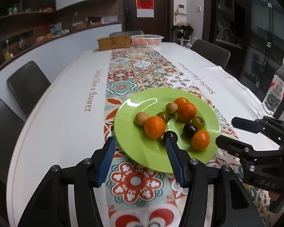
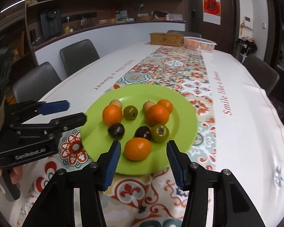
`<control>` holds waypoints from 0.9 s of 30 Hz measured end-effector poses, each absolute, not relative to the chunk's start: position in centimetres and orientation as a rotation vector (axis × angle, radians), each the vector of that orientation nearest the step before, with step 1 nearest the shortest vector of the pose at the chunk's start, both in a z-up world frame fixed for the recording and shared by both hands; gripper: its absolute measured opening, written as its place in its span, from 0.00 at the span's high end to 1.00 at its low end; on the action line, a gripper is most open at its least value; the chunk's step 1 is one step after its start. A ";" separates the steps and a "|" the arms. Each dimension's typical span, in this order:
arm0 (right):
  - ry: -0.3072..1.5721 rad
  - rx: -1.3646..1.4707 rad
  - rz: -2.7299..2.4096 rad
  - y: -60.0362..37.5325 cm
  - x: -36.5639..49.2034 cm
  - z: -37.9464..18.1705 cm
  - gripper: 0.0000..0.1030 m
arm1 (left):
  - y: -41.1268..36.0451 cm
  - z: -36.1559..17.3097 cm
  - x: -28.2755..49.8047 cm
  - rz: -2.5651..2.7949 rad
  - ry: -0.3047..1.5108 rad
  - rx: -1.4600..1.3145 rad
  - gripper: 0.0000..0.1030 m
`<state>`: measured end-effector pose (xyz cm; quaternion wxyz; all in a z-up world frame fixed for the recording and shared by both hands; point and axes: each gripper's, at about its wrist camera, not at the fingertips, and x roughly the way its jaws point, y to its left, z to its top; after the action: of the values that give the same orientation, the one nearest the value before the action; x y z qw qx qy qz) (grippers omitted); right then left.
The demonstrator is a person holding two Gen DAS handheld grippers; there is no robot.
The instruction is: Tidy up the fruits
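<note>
Reading from left to right, we find the left hand-held gripper (image 1: 140, 157) with its jaws spread and nothing between them, poised at the near left rim of the green plate (image 1: 134, 143); its right finger partly hides one dark plum (image 1: 169, 135), and an orange (image 1: 154, 127) lies just beyond the gap, a little to the right of the gripper's axis; further right on the plate we see small tan fruits, green fruits, a second dark plum (image 2: 143, 132) and more oranges, all gathered on the plate, some touching, in no sorting by kind that we can make out; the right hand-held gripper (image 2: 143, 158) is likewise spread and empty, and the near orange (image 2: 137, 148) sits almost squarely between its fingers, straight ahead along its axis; this fruit is slightly oval, its long axis running across the gap, so we judge the right side the nearer and better aligned for it; whether the fruits are being gathered onto the plate or are to be carried off it, we cannot tell from this scene; the plate rests on the patterned runner of the bench (image 2: 242, 98).
</note>
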<state>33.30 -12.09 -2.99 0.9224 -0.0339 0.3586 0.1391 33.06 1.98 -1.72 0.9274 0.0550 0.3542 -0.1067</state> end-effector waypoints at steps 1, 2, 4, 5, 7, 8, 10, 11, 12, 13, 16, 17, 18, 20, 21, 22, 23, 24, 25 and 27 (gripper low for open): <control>0.725 -0.071 0.277 -12.3 32.8 -2.7 0.44 | 1.9 -1.3 32.5 -0.208 0.716 0.117 0.46; 0.713 -0.074 0.266 -12.4 32.3 -2.3 0.42 | 1.8 -0.9 31.8 -0.201 0.705 0.118 0.44; 0.687 -0.074 0.244 -12.8 31.2 -1.5 0.39 | 1.7 -0.2 30.6 -0.201 0.688 0.107 0.41; 0.679 -0.069 0.238 -13.1 30.7 -1.2 0.38 | 1.5 0.2 29.9 -0.201 0.683 0.103 0.38; 0.665 -0.048 0.228 -13.6 29.5 -0.4 0.32 | 1.3 0.8 28.7 -0.188 0.675 0.104 0.35; 0.661 -0.040 0.227 -13.8 29.0 -0.1 0.32 | 1.1 1.1 28.1 -0.180 0.669 0.102 0.33; 0.652 -0.031 0.220 -14.3 27.7 0.4 0.30 | 1.0 1.6 26.9 -0.169 0.661 0.096 0.29; 0.651 -0.029 0.217 -14.5 27.2 0.6 0.30 | 0.9 1.8 26.1 -0.167 0.655 0.094 0.27; 0.647 -0.026 0.214 -14.7 26.6 0.9 0.28 | 0.7 2.0 25.4 -0.167 0.647 0.095 0.25; 0.641 -0.022 0.211 -14.9 26.0 1.1 0.26 | 0.6 2.2 24.8 -0.165 0.642 0.096 0.25; 0.621 -0.021 0.195 -15.5 24.0 1.9 0.23 | 0.3 3.0 22.8 -0.159 0.613 0.088 0.20; 0.614 -0.020 0.187 -15.6 23.5 2.1 0.23 | 0.3 3.3 22.1 -0.148 0.598 0.090 0.17; 0.608 -0.017 0.184 -15.8 22.9 2.3 0.22 | 0.2 3.5 21.4 -0.141 0.586 0.092 0.15; 0.597 -0.014 0.181 -16.0 21.6 2.7 0.20 | -0.2 4.0 20.2 -0.133 0.567 0.100 0.12; 0.592 -0.014 0.180 -16.1 21.0 2.9 0.18 | -0.3 4.2 19.6 -0.131 0.561 0.104 0.11; 0.589 -0.014 0.180 -16.1 20.6 3.0 0.18 | -0.3 4.4 19.0 -0.128 0.557 0.106 0.10; 0.586 -0.015 0.179 -16.2 20.1 3.2 0.18 | -0.4 4.6 18.5 -0.126 0.553 0.105 0.09; 0.583 -0.015 0.175 -16.4 19.4 3.3 0.18 | -0.4 4.7 18.1 -0.125 0.551 0.102 0.07; 0.581 -0.016 0.172 -16.5 19.1 3.4 0.18 | -0.5 4.9 17.6 -0.122 0.548 0.098 0.06; 0.578 -0.015 0.160 -16.8 18.2 3.6 0.18 | -0.6 5.1 16.5 -0.118 0.538 0.101 0.05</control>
<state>18.18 -16.78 3.63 0.9553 -0.0076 0.2848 0.0787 16.55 -0.65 5.10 0.9611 0.0497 0.2654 -0.0582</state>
